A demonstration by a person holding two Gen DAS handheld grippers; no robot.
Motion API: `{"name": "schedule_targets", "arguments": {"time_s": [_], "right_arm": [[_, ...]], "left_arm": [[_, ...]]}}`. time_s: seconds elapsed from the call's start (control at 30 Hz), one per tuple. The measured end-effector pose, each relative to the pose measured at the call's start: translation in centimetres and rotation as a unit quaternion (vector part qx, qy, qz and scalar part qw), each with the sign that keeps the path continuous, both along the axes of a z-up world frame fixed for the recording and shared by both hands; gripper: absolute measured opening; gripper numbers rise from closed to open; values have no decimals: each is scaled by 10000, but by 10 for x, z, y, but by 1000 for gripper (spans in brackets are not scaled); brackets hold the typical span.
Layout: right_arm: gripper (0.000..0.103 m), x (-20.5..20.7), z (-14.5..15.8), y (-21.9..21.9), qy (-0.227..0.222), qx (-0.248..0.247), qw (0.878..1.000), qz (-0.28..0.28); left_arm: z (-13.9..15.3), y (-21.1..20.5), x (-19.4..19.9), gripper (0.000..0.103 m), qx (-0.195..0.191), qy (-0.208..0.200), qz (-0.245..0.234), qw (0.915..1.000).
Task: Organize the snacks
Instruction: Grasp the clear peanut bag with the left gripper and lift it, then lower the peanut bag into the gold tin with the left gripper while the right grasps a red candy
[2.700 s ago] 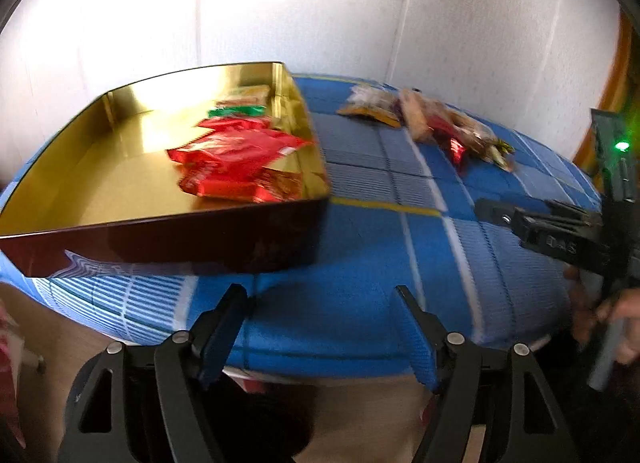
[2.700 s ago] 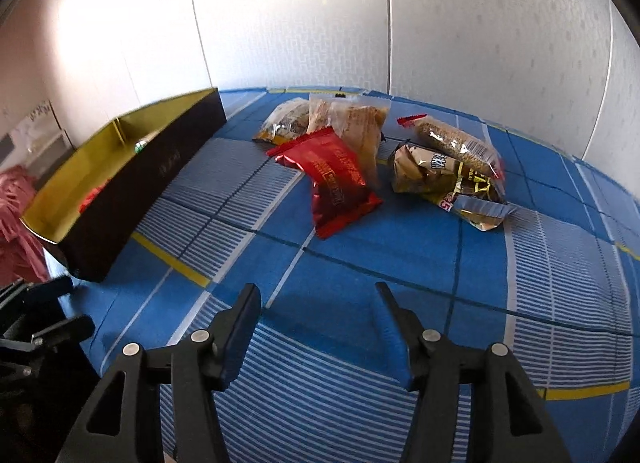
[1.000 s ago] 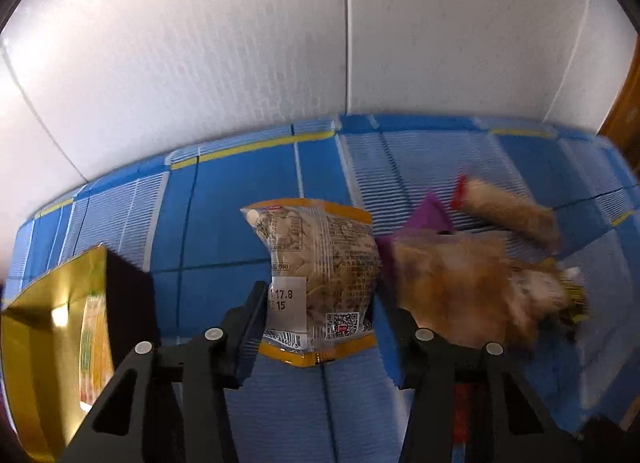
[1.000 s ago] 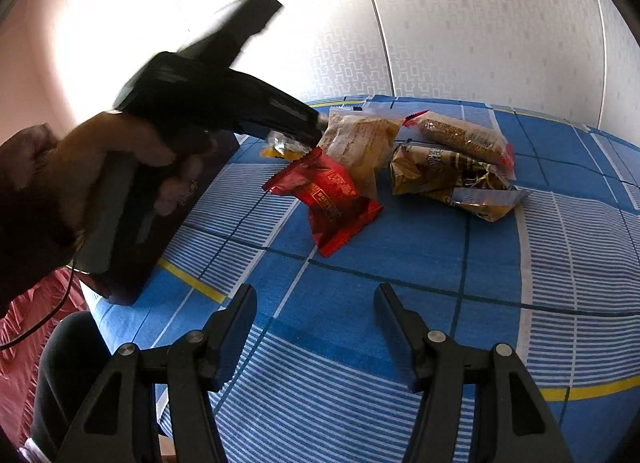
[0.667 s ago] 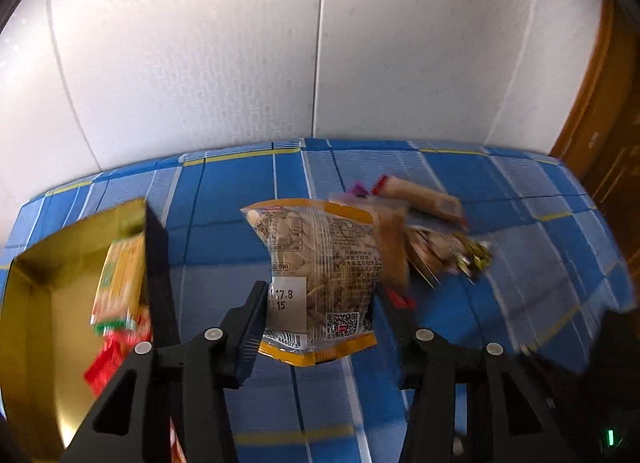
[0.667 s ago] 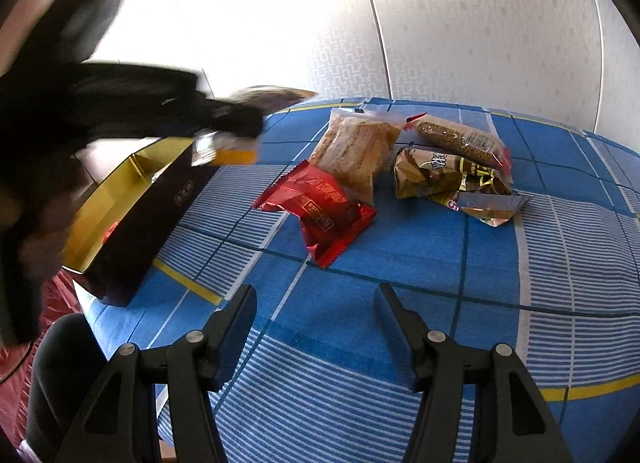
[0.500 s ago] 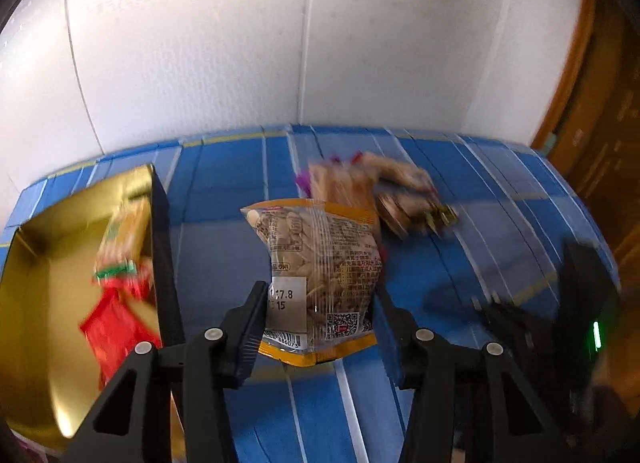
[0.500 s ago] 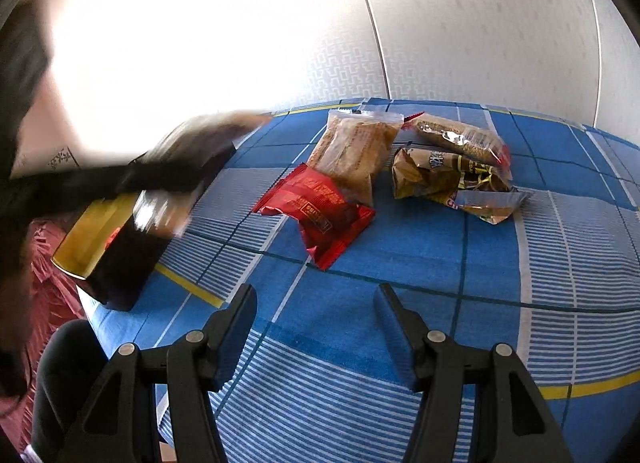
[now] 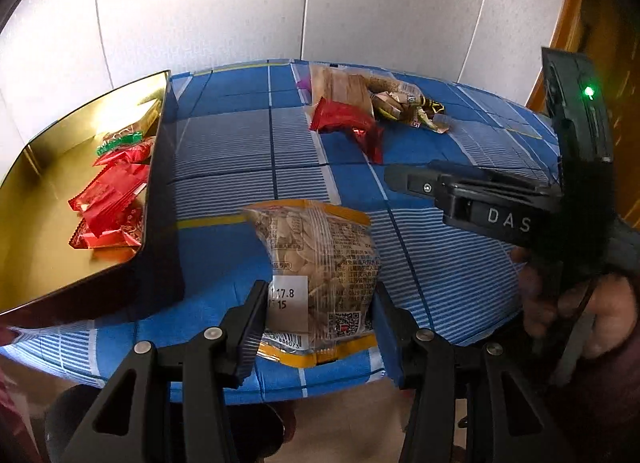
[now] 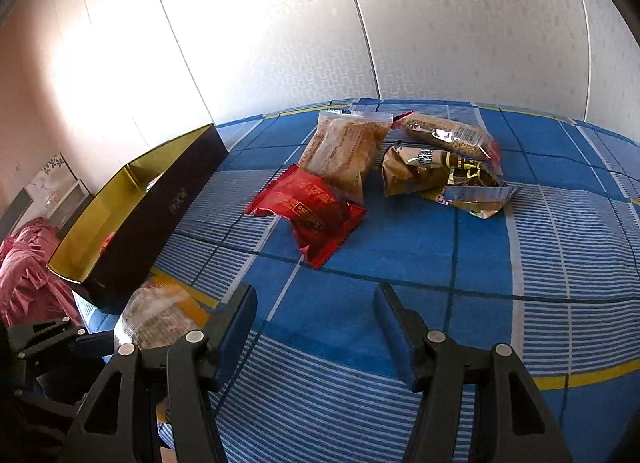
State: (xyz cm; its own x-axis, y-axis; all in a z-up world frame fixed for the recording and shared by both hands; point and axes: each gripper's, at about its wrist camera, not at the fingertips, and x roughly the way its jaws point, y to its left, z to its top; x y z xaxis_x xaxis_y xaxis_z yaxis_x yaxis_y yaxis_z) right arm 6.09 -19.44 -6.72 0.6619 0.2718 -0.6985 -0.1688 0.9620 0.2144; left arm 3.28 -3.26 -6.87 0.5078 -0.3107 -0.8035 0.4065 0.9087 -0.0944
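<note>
the left gripper point(image 9: 318, 327) had swung back from the pile, its fingers point(image 9: 250, 327) clamped on the seed pack point(image 9: 316, 263), which now hung near the counter's point(image 9: 224, 167) front edge, just beside the box point(image 9: 160, 199). that left a short drop into the box, where red packs point(image 9: 108, 199) already lay. the right gripper point(image 10: 316, 323) hovered with fingers wide and empty, short of the red bag point(image 10: 308, 207).

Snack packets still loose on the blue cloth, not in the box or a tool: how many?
4, clustered together: red packet nearest, tan cracker bag behind it, brown crumpled wrapper to the right, red-ended bar farthest. More may hide underneath.
</note>
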Motion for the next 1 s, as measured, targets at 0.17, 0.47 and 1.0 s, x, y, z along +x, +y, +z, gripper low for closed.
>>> {"name": "schedule_targets", "arguments": {"time_s": [0.17,0.47,1.0], "right_arm": [[62,12,7,2,258,-68,9996,55],[62,45,38,19,45,-892,9941,616],[35,91,6,58,458,-2039,9684,1365]], "left_arm": [[-4,5,-1,51,-226,15,68,9997],[-5,8,-4,51,-335,-81,69,9994],[-4,12,-6,53,-507,-83,116,9986]]}}
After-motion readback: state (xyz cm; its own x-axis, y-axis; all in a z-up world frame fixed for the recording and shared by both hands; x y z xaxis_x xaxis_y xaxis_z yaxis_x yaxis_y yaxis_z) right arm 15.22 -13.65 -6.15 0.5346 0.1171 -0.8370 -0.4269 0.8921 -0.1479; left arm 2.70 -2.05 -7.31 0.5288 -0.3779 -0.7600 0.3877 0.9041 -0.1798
